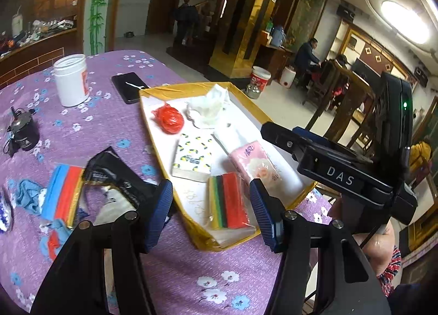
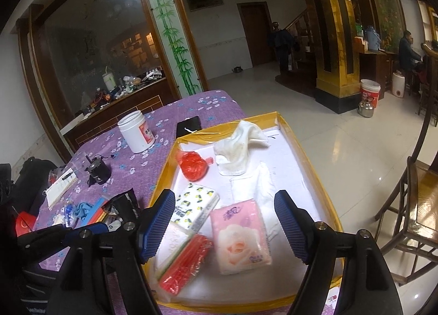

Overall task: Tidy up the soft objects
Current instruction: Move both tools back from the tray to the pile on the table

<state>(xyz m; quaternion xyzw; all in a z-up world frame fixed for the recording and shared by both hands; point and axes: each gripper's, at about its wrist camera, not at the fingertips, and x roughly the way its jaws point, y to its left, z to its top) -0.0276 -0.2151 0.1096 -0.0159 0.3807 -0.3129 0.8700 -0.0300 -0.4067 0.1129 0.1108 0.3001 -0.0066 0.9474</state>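
A yellow-rimmed white tray (image 1: 153, 93) (image 2: 301, 134) sits on the purple table. In it lie a red plastic bag (image 1: 168, 117) (image 2: 193, 167), a white cloth (image 1: 208, 108) (image 2: 238, 150), a lemon-print tissue pack (image 1: 193, 157) (image 2: 195, 206), a pink tissue pack (image 1: 253, 161) (image 2: 241, 238) and a striped sponge pack (image 1: 230, 202) (image 2: 186, 263). My left gripper (image 1: 212, 212) is open and empty above the sponge pack. My right gripper (image 2: 225, 226) is open and empty above the pink pack. A second sponge pack (image 1: 64, 194), a black bag (image 1: 120, 178) and a blue cloth (image 1: 26, 195) lie left of the tray.
A white jar (image 1: 71, 79) (image 2: 135, 131), a black phone (image 1: 128, 86) (image 2: 189, 124) and a small black device (image 1: 23, 130) (image 2: 98, 169) stand on the floral tablecloth (image 1: 109, 123). A notebook (image 2: 60, 186) lies at the left. A wooden chair (image 2: 410, 205) stands right of the table.
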